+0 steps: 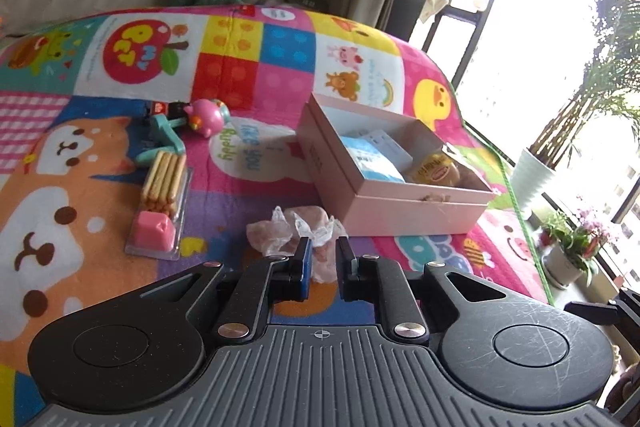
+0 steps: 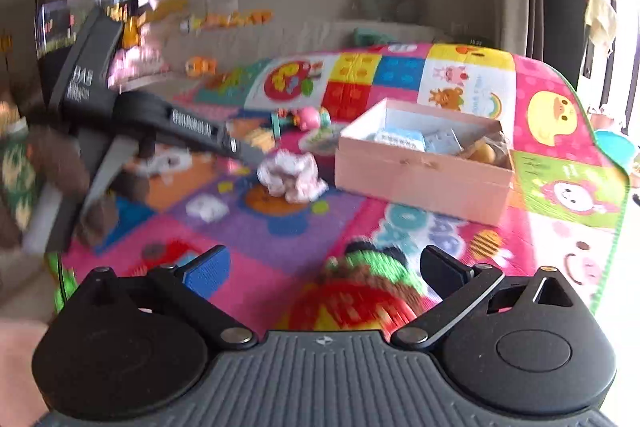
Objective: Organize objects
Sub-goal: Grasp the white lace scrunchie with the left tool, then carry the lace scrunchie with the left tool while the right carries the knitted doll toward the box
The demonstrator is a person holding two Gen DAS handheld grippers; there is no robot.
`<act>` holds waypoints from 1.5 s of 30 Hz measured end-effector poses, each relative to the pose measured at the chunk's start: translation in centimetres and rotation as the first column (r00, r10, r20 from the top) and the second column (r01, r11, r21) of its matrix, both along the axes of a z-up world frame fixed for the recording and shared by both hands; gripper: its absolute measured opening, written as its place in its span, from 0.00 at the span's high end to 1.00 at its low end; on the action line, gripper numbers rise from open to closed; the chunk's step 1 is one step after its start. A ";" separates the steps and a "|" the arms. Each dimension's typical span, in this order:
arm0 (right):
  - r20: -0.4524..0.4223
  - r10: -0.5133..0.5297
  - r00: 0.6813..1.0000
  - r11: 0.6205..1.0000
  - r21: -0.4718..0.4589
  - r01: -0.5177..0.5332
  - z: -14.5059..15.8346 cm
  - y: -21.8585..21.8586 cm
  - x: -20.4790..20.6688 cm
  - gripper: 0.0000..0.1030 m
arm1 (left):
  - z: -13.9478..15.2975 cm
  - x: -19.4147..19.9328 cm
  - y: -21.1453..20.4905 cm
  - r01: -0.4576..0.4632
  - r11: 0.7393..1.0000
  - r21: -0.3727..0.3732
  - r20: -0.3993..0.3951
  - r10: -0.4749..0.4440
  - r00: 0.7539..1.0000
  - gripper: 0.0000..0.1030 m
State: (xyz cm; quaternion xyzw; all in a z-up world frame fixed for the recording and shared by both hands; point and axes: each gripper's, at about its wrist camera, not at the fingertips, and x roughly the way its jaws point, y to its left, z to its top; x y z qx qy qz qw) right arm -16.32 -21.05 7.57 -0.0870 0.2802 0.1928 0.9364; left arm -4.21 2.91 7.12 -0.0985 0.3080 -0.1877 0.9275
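My left gripper is shut on a crinkly clear-wrapped pink snack, a little above the colourful play mat. From the right wrist view, the left gripper reaches in from the left with that wrapped snack at its tip. Just to the right stands an open pink box holding a blue packet and a wrapped bun. My right gripper is open, its jaws wide apart. A blurred red and green knitted thing lies low between them, nearer the right finger.
A pack of biscuit sticks with a pink dip cup and a pink toy with a teal handle lie left of the box. The mat's right edge drops off toward potted plants by the window. A person's hand shows at the lower left.
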 end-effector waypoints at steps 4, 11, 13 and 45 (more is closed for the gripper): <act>-0.093 -0.058 0.994 0.995 -0.090 0.049 -1.4 1.1 1.7 0.00 | -0.2 0.7 0.1 0.013 1.000 0.009 0.016 -0.013 1.000 0.85; -0.220 -0.110 0.969 0.986 -0.145 0.079 -3.5 2.1 5.3 0.26 | -1.4 3.0 -2.3 0.080 0.990 0.113 -0.019 -0.078 0.997 0.84; -0.222 -0.115 0.968 0.989 -0.118 0.091 -3.2 1.9 5.5 0.27 | -2.1 4.7 -3.1 0.028 0.984 0.178 -0.051 -0.019 0.999 0.84; -0.084 -0.172 0.981 0.984 0.023 0.175 0.2 -2.0 5.3 0.16 | -4.8 -1.2 -7.8 0.293 0.895 0.335 -0.100 -0.275 0.956 0.13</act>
